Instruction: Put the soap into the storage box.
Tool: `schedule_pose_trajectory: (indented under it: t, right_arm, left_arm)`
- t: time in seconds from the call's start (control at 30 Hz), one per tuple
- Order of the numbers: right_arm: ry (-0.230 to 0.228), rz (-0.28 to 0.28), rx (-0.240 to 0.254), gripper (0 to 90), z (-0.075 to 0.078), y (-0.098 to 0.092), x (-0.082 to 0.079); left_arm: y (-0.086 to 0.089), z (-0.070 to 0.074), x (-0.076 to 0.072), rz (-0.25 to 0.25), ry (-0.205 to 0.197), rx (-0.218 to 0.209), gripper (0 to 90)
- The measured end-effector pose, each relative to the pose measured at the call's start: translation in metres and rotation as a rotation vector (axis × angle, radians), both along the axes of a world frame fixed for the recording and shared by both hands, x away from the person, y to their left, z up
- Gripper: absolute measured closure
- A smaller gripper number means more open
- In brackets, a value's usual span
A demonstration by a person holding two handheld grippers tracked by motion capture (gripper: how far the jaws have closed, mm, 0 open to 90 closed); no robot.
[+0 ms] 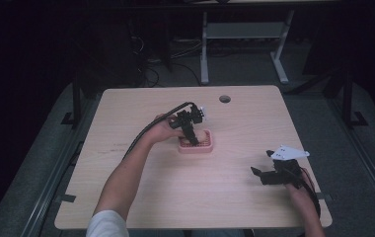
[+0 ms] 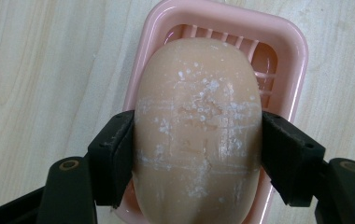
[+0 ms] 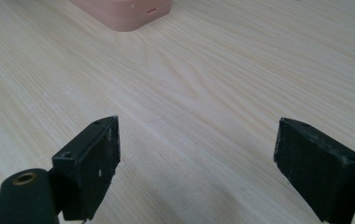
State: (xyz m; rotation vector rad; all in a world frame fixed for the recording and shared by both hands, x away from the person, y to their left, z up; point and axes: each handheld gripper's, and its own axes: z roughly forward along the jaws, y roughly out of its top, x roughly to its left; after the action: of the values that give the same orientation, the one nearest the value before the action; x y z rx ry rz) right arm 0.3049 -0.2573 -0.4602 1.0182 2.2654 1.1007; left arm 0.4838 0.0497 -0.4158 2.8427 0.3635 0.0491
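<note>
A pink soap dish (image 1: 195, 146) (image 2: 293, 60) with a slatted bottom sits near the middle of the wooden table. A beige soap bar (image 2: 199, 126) (image 1: 201, 135), scuffed with white marks, is over the dish, and my left gripper (image 2: 198, 149) (image 1: 190, 134) is shut on it, one jaw pressing each long side. Whether the bar rests on the slats or hangs just above them I cannot tell. My right gripper (image 3: 196, 163) (image 1: 260, 174) stands open low over bare table at the front right, nothing between its jaws. A corner of the soap dish (image 3: 129, 11) lies far ahead of it.
The light wooden table (image 1: 141, 192) has a round cable hole (image 1: 224, 98) near its far edge. Beyond the table stand the white legs of another desk (image 1: 204, 49) with cables on the floor. Bare tabletop lies between the two grippers.
</note>
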Motion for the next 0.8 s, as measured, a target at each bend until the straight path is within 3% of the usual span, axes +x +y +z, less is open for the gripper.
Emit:
schedule_pose_trajectory:
  t: [0.27, 0.43, 0.8]
  right_arm:
    - [0.0, 0.001, -0.001, 13.9, 0.0, 0.001, 0.0]
    - [0.003, 0.0, -0.002, 13.9, 0.0, 0.001, 0.0]
    - [0.001, 0.0, -0.013, 13.9, 0.0, 0.001, 0.0]
  left_arm:
    - [-0.001, -0.001, 0.0, -0.005, -0.004, 0.006, 31.4]
    - [0.002, 0.01, -0.001, 0.0, -0.023, -0.031, 27.6]
    - [0.007, 0.022, -0.01, -0.015, -0.029, -0.033, 24.7]
